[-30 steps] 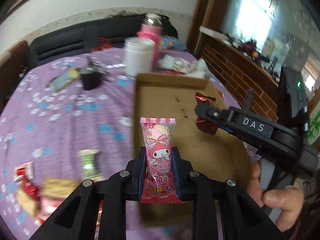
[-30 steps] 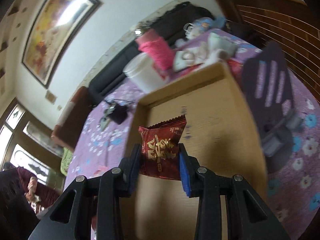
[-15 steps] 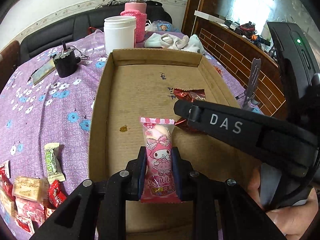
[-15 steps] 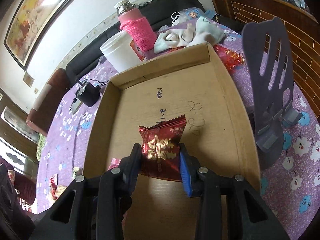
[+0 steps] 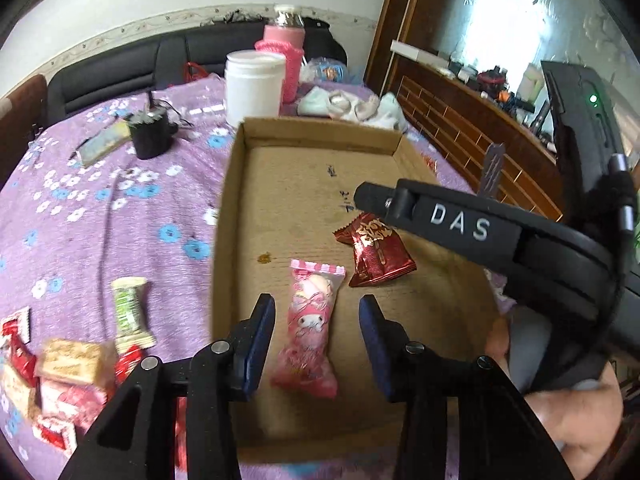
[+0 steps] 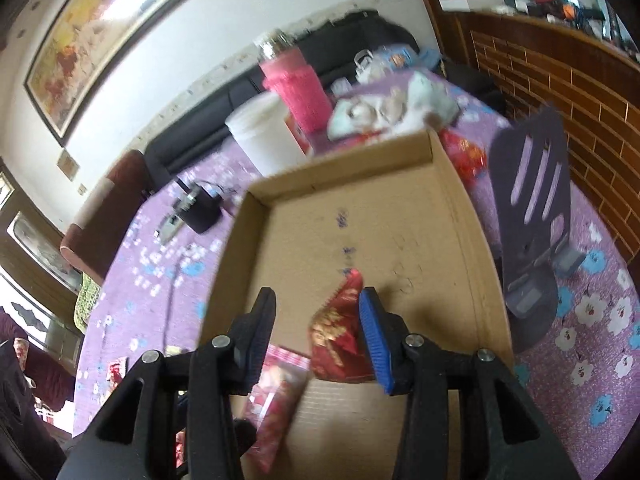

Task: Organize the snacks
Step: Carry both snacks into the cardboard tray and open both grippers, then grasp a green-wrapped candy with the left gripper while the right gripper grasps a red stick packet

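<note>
1. The cardboard tray [image 5: 230, 216] holds two snacks: a pink candy packet [image 5: 310, 328] and a red snack packet [image 5: 374, 250], both lying flat on its floor.
2. The left gripper [image 5: 316, 344] has its fingers spread wide; the pink candy packet lies between them, clear of both pads.
3. That packet's long axis runs along the fingers, its striped sealed end pointing away past the fingertips and its other end back near the finger bases.
4. The right gripper [image 6: 318, 338] is also spread open. The red snack packet [image 6: 340, 336] lies between its fingers, up against the right pad [image 6: 372, 340], though whether it touches is unclear.
5. In the left wrist view, the red packet lies just ahead and right of the left fingertips, its long axis tilted to the fingers' line, near the pink packet's far end.
6. Outside the tray, left of the left fingers, a green-and-white candy [image 5: 130, 312] lies on the purple tablecloth [image 5: 100, 208], beside a blurred heap of loose snacks [image 5: 60, 380]; their count is not readable.
7. Beyond the tray's far wall stand one white tub [image 5: 254, 82] and one pink-sleeved bottle [image 5: 286, 56].
</note>
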Tool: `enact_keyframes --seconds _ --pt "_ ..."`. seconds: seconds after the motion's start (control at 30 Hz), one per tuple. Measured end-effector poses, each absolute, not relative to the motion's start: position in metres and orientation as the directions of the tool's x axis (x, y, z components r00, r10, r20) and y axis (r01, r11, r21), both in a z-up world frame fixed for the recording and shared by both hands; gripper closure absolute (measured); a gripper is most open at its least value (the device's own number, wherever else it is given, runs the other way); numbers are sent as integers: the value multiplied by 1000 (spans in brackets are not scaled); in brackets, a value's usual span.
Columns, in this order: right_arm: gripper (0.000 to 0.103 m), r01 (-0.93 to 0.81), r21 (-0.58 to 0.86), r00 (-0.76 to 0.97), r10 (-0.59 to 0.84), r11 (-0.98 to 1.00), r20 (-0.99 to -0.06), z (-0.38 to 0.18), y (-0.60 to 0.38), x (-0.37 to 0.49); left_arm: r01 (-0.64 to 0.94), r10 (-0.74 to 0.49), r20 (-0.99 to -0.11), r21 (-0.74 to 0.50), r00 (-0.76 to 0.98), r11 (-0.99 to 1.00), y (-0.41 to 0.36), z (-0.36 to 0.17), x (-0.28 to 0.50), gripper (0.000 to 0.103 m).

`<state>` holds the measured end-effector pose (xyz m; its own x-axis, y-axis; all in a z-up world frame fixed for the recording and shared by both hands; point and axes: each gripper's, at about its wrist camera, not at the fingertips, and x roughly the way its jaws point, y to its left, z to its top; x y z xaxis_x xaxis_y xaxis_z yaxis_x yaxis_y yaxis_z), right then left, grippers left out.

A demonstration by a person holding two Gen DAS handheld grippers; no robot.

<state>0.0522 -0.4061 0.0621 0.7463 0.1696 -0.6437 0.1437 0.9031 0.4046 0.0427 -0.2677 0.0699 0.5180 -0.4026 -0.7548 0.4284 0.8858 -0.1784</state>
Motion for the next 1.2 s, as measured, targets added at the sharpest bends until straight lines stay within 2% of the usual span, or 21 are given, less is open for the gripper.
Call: enact_keyframes --seconds 0.27,0.4,0.5,0.73,0.83,0.93,1.03,1.07,1.1,1.13,1.2 --pt "61 -5 409 785 257 913 -564 80 -370 37 408 -431 -713 -219 553 886 -206 90 8 57" --pt "61 -128 401 762 349 907 -545 85 -333 29 375 -414 -697 -220 586 901 -157 98 -8 57" --pt "61 -217 372 729 404 902 -553 85 -301 23 346 -400 -689 -224 605 911 -119 102 -21 57" --pt "60 -380 367 599 528 849 -602 71 -241 11 345 -357 -708 -168 610 923 -55 86 -54 39" --pt "60 -397 344 588 524 851 -616 68 -232 9 360 -323 -736 -116 595 926 -45 68 -66 39" --pt "60 -407 354 569 537 842 -623 64 -229 8 402 -348 -747 -118 566 908 -44 53 -78 39" --pt "60 -422 365 553 554 830 -622 63 -228 6 447 -332 -757 -59 563 892 -52 41 -84 39" --pt "60 -425 364 551 556 829 -623 63 -226 5 457 -327 -763 -47 558 888 -55 39 -84 39" --pt "60 -428 363 548 557 828 -624 64 -227 4 465 -312 -770 -22 557 885 -59 36 -84 45" --pt "60 -432 362 546 559 826 -624 64 -225 3 470 -304 -773 -9 556 882 -60 34 -83 58" --pt "60 -437 359 545 560 825 -623 64 -224 2 477 -313 -784 -24 536 878 -58 32 -82 65"
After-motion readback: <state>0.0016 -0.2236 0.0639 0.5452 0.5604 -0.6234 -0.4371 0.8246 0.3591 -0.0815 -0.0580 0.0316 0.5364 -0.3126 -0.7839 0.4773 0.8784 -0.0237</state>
